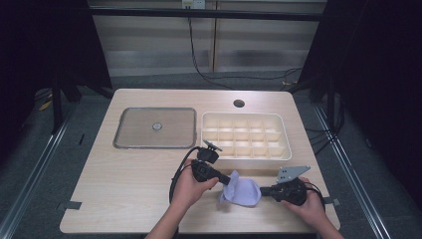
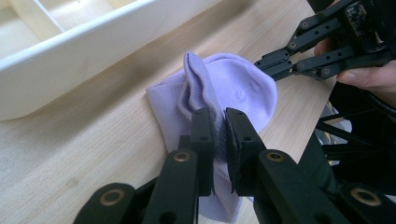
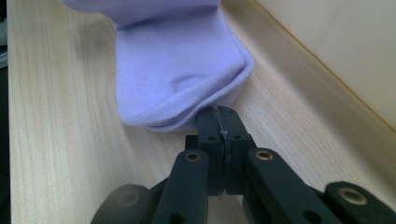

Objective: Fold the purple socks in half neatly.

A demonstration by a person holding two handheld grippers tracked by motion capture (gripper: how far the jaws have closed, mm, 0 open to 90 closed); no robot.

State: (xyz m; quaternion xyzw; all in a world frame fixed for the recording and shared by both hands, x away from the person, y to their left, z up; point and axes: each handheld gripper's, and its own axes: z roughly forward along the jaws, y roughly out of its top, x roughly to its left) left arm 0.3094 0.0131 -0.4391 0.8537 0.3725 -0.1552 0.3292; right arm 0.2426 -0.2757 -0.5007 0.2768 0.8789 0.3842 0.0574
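A light purple sock [image 1: 241, 191] lies bunched on the wooden table near its front edge. It also fills the middle of the left gripper view [image 2: 233, 88] and the top of the right gripper view [image 3: 177, 65]. My left gripper [image 1: 229, 179] comes at it from the left, and its jaws [image 2: 220, 133] are shut on a raised fold of the ribbed cuff. My right gripper [image 1: 262, 190] reaches in from the right. Its jaws [image 3: 219, 116] are pressed together at the sock's rounded edge, pinching the thin hem. From the left gripper view, the right gripper [image 2: 264, 63] meets the sock's far edge.
A white divided organiser tray [image 1: 246, 115] stands just behind the sock, and its wall [image 2: 93, 51] runs close by. A square metal lid with a centre knob [image 1: 155, 128] lies at the left. A round cable hole [image 1: 239, 103] sits at the back.
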